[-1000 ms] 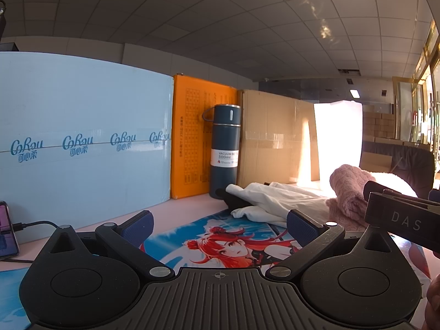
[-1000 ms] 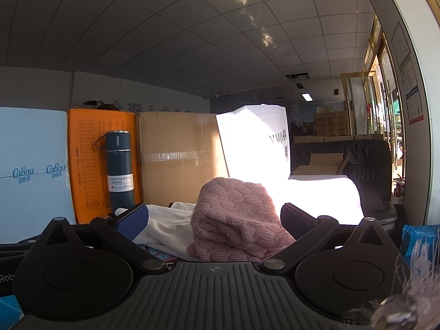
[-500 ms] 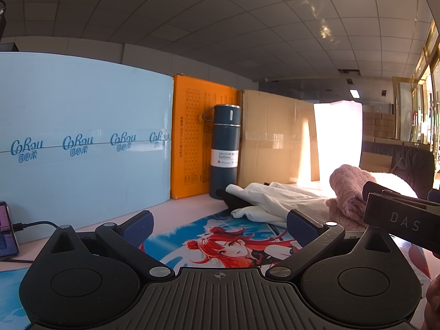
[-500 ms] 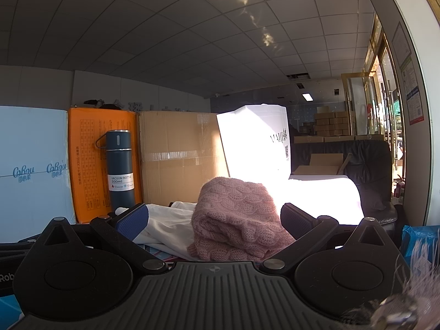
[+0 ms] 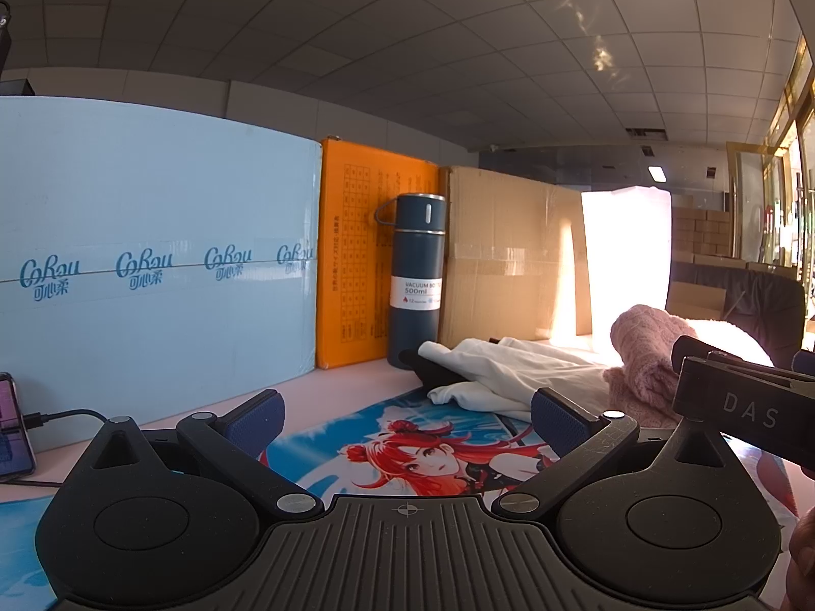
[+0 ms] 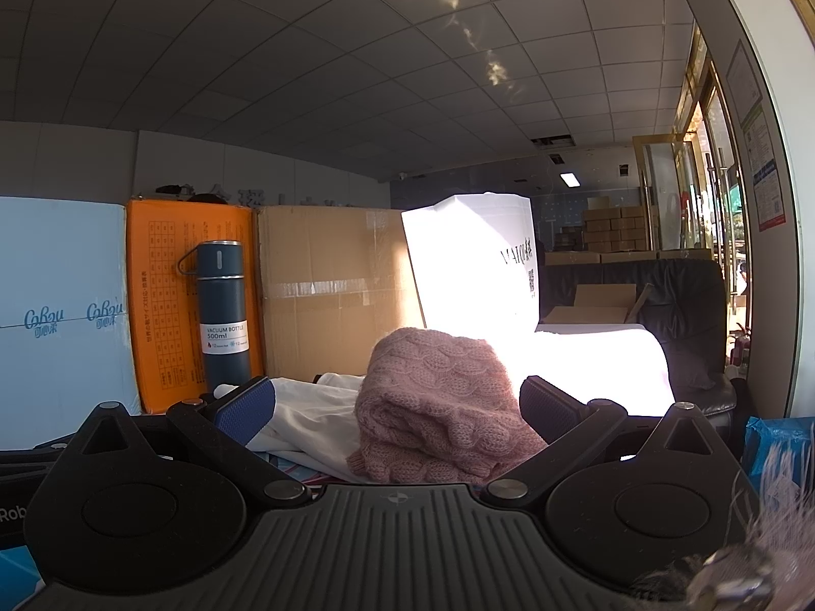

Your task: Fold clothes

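Observation:
A pink knitted sweater (image 6: pixel 433 407) lies folded in a heap on the table, just ahead of my right gripper (image 6: pixel 397 399), which is open and empty, its fingers apart on either side of the sweater's near end. A white garment (image 5: pixel 514 371) lies crumpled beside the sweater (image 5: pixel 647 356), on the far edge of an anime-print mat (image 5: pixel 407 443); it also shows in the right wrist view (image 6: pixel 310 407). My left gripper (image 5: pixel 407 415) is open and empty, low over the mat, short of the white garment. The right gripper's body (image 5: pixel 738 407) shows at the right.
A dark blue vacuum bottle (image 5: pixel 415 280) stands at the back against an orange box (image 5: pixel 356 265). A light blue box (image 5: pixel 153 265), a cardboard box (image 5: pixel 509 254) and a white bag (image 6: pixel 479 265) line the back. A phone on a cable (image 5: pixel 10 427) lies at the left.

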Motion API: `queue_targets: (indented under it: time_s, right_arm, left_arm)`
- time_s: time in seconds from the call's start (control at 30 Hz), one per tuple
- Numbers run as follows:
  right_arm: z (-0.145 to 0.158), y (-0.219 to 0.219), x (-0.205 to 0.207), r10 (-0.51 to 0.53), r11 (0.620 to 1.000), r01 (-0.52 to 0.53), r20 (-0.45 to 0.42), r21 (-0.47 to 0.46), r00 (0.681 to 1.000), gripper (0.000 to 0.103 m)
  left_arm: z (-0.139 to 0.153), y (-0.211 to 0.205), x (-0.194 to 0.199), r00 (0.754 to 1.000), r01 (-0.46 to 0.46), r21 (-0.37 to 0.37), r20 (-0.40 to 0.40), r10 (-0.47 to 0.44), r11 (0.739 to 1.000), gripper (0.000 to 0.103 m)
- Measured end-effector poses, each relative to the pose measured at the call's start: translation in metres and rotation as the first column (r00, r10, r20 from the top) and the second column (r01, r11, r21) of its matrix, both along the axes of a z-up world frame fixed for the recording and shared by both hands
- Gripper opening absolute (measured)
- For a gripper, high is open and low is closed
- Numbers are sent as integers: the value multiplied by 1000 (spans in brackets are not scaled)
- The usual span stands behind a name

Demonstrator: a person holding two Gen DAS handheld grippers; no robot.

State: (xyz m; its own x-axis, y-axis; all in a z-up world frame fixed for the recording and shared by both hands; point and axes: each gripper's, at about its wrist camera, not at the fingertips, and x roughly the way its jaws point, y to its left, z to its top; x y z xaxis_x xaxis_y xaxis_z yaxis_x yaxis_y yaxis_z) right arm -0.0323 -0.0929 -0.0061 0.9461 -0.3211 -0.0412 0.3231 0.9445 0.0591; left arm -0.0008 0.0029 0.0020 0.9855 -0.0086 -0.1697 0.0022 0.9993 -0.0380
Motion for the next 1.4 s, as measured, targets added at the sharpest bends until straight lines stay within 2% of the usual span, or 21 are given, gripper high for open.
queue_targets:
  time_s: [1.23,1.4]
  right_arm:
    - [-1,-3,0,-5,1000,5,0,2,1000,103]
    - [-1,-7,-2,21,999,-21,14,24,1000,103]
  left_arm:
    - [-2,-3,1,1000,1,3,0,-1,1000,103]
    - [-2,-2,1,1000,1,1,-1,-1,1000,103]
